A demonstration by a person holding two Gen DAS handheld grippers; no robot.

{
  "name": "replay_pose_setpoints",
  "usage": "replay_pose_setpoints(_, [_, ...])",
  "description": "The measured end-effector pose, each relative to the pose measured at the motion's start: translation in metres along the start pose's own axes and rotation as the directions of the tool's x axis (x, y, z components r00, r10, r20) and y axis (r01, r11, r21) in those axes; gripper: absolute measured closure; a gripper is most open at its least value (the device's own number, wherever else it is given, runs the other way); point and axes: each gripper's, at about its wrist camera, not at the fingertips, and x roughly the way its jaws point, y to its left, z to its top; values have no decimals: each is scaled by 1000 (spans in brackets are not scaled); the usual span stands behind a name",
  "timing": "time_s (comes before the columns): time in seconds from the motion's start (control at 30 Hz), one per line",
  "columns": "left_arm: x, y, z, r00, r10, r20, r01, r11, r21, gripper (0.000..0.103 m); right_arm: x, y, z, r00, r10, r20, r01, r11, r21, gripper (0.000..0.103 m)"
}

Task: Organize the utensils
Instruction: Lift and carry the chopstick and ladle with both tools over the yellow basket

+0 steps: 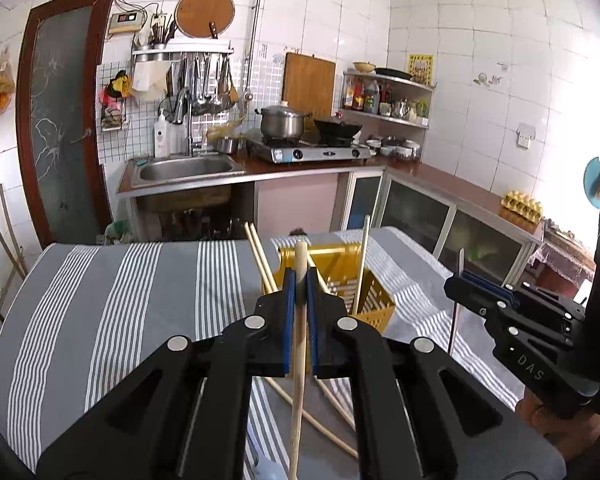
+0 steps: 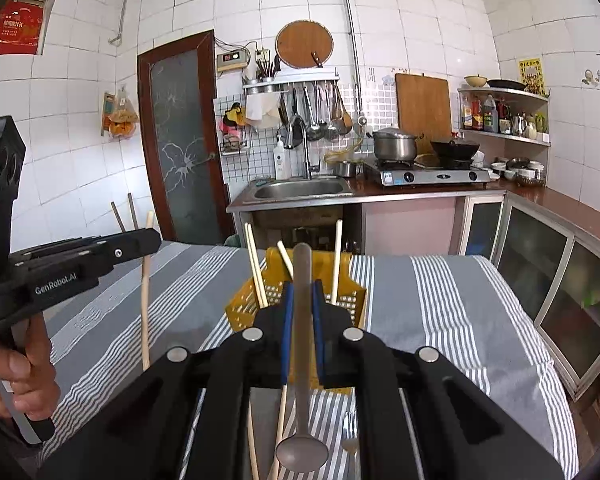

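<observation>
My left gripper [image 1: 300,278] is shut on a pale wooden chopstick [image 1: 299,360], held nearly upright above the striped cloth. My right gripper [image 2: 302,286] is shut on the handle of a metal spoon [image 2: 302,452], bowl hanging down. A yellow slotted basket [image 1: 374,300] [image 2: 244,304] stands just beyond both grippers, with several chopsticks [image 1: 260,256] [image 2: 337,256] leaning in it. Each view shows the other gripper beside it: the right gripper [image 1: 454,280] at the right, the left gripper [image 2: 156,236] with its chopstick [image 2: 145,300] at the left.
Loose chopsticks [image 1: 324,424] [image 2: 282,412] and a fork [image 2: 350,436] lie on the grey striped tablecloth [image 1: 140,300] below the grippers. A hand [image 2: 16,368] grips the left tool. Beyond the table are a sink [image 2: 304,190], a stove [image 2: 432,176] and glass-front cabinets [image 2: 560,300].
</observation>
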Motion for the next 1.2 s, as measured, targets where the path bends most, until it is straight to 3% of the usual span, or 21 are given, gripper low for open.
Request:
replay_pose_setpoints(0.33, [-2,1,37,992,-70,108,71,997,-4,99,6,-6,37,997,23,79,-23,1000,1,94])
replay_pose_setpoints(0.73, [25,1,67,981,-33,193,29,999,26,99,40,-18,70,989,16,149,-19,1000,13,94])
replay_pose_setpoints(0.9, [40,1,80,975,-48,219,43,999,29,99,54,-17,79,987,23,162,-24,1000,0,94])
replay_pose_setpoints(1.2, [69,9,88,964,-46,263,48,999,2,99,86,-29,71,990,32,139,-32,999,0,94])
